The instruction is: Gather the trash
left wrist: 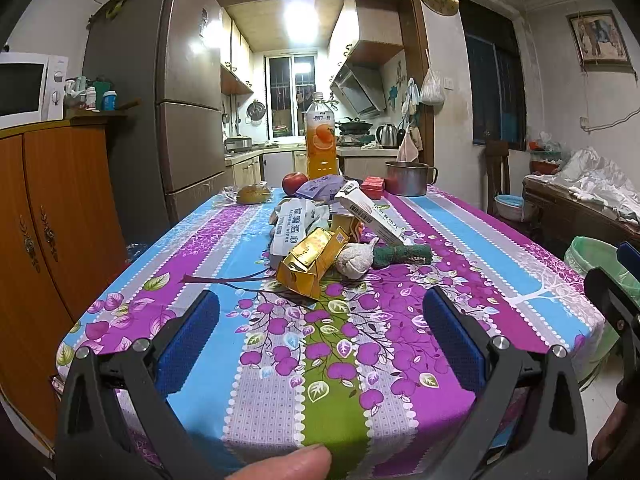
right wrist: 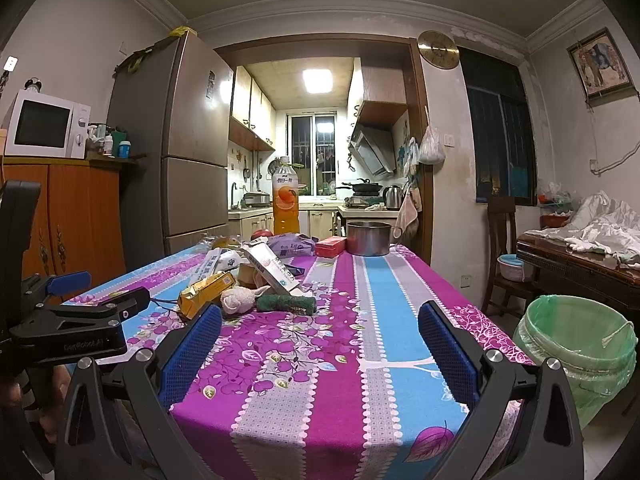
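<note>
A heap of trash lies mid-table: a crushed gold carton (left wrist: 310,262) (right wrist: 206,292), a white wipes packet (left wrist: 292,226), a long white box (left wrist: 372,212) (right wrist: 272,266), a beige rag (left wrist: 354,260) (right wrist: 240,300) and a green cloth (left wrist: 402,255) (right wrist: 286,303). My left gripper (left wrist: 320,336) is open and empty, over the near table edge, short of the carton. My right gripper (right wrist: 318,344) is open and empty, at the near right of the table. A bin with a green liner (right wrist: 576,344) (left wrist: 600,256) stands on the floor right of the table.
At the far end stand an orange juice bottle (left wrist: 321,136), an apple (left wrist: 294,182), bread (left wrist: 253,194), a purple packet (left wrist: 320,188), a red box (left wrist: 373,184) and a steel pot (left wrist: 407,178). Wooden cabinet (left wrist: 60,216) and fridge at left; chair and cluttered sideboard at right.
</note>
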### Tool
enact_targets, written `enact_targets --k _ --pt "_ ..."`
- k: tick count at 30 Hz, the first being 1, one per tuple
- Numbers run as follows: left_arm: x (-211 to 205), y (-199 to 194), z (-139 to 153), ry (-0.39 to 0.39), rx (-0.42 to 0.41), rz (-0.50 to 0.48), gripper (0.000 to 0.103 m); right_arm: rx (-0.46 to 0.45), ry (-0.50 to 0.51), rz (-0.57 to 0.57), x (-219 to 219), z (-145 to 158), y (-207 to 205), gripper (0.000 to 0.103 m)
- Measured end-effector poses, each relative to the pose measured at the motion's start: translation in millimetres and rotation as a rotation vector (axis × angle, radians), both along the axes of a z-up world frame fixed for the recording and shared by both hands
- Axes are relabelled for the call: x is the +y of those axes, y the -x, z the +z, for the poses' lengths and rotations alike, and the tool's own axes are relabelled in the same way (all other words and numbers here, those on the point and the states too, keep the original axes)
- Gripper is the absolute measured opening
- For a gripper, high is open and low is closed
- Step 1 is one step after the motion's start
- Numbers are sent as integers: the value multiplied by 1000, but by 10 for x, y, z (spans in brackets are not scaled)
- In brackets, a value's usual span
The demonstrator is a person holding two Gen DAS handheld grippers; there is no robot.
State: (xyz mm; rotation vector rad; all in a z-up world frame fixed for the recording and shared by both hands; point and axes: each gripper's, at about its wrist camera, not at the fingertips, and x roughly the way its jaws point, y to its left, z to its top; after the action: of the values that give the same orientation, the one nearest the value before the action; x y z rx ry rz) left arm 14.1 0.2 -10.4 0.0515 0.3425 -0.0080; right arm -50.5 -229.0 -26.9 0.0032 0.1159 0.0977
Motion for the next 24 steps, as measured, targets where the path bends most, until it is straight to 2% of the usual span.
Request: enact_targets --k 24 --pt "-27 -56 -5 -11 17 0 98 13 -2 0 -25 -22 -66 98"
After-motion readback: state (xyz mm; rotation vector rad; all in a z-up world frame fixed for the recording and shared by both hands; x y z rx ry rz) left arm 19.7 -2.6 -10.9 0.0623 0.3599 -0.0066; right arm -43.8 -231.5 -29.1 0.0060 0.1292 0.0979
